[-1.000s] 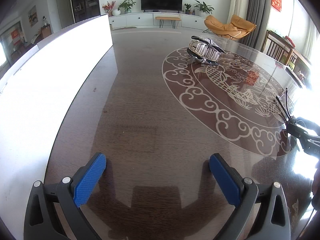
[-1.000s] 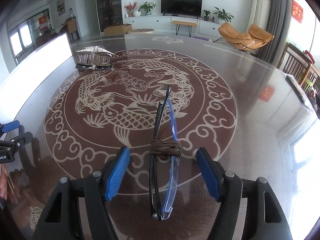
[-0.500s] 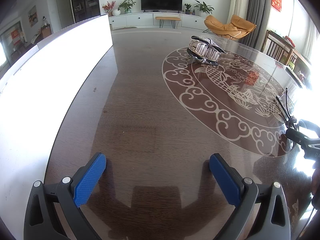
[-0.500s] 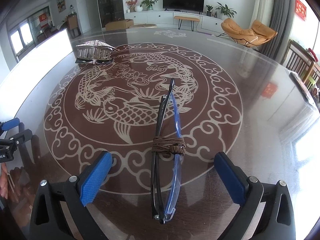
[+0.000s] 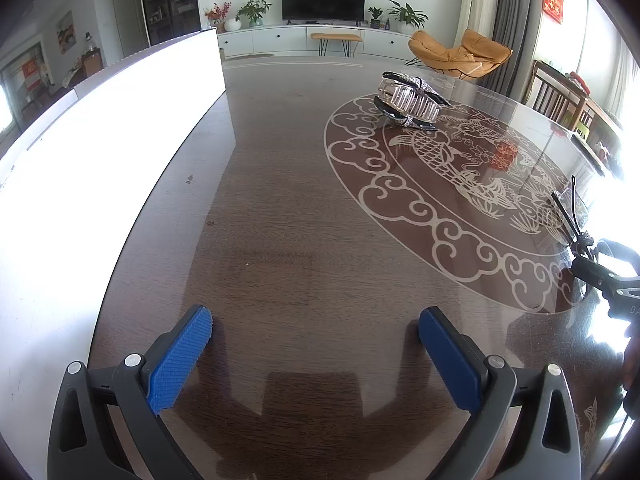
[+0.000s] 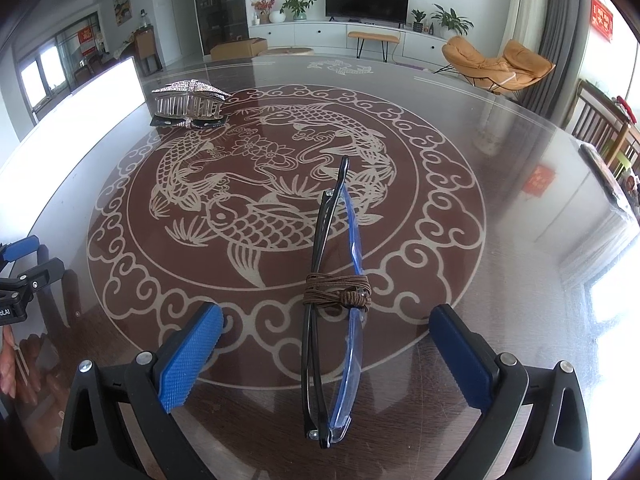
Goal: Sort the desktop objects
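Glossy carved-fish table [image 6: 500, 168], right gripper [image 6: 326, 360] now spread wide after releasing folded glasses [image 6: 334, 300] lying untouched between its pads, placement done; left gripper [image 5: 316, 360] spread, empty, hair clip [image 6: 188, 102] far ahead-left, probably next.

Letting go of the glasses

I'm spreading the right gripper [image 6: 326, 352] from a close straddle of the folded glasses [image 6: 332, 308] to full width, both pads now standing well clear of the frame. The glasses are lying free on the table [image 6: 500, 200], between the fingers and touching neither, a little nearer in this gripper's view than a second ago.
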